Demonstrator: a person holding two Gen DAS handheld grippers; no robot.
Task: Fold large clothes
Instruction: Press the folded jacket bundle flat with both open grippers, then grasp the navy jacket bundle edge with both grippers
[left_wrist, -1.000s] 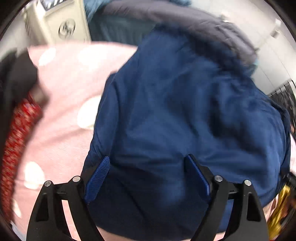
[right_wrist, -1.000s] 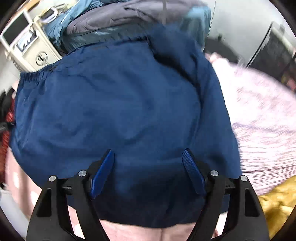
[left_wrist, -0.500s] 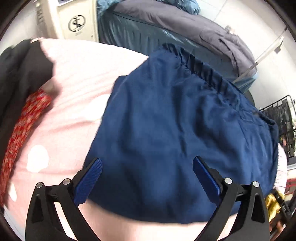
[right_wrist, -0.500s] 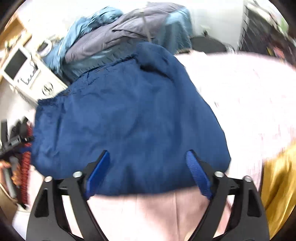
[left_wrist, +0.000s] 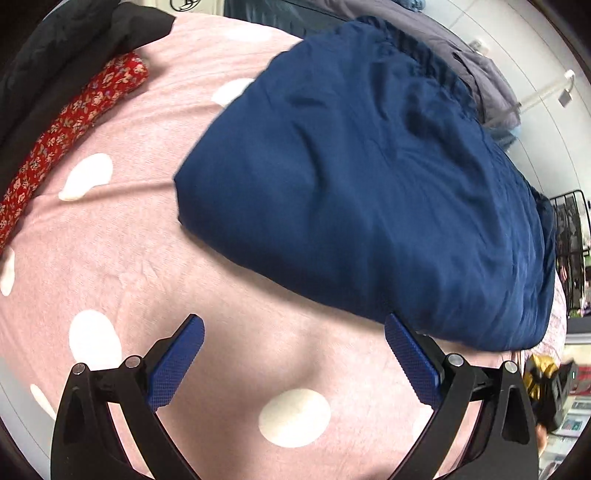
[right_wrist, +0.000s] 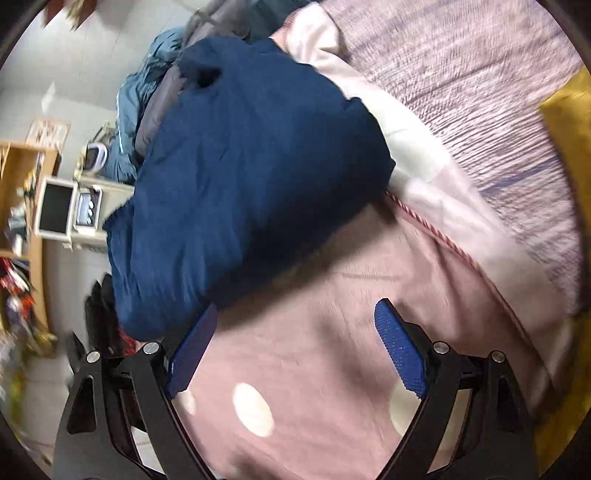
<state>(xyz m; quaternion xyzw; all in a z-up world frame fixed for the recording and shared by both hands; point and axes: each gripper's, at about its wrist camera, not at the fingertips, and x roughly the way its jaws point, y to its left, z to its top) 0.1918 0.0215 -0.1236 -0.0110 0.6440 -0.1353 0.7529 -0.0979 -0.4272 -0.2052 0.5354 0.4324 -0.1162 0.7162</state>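
Note:
A folded navy blue garment (left_wrist: 369, 177) lies on a pink bedcover with white dots (left_wrist: 122, 266). Its gathered waistband is at the far edge. My left gripper (left_wrist: 291, 339) is open and empty, just short of the garment's near edge. The garment also shows in the right wrist view (right_wrist: 251, 184), up and to the left. My right gripper (right_wrist: 295, 332) is open and empty over the pink cover (right_wrist: 332, 332), its left finger close to the garment's near corner.
A red floral cloth (left_wrist: 74, 118) and a black garment (left_wrist: 74, 40) lie at the left. A grey and teal pile (left_wrist: 476, 70) sits behind the navy one. A striped lilac blanket (right_wrist: 480, 103) and yellow fabric (right_wrist: 569, 155) lie right. A beige appliance (right_wrist: 85, 210) stands beyond the bed.
Both grippers have drawn back off the navy garment, which before lay between their fingers. The right view has swung to the right. Both stay open.

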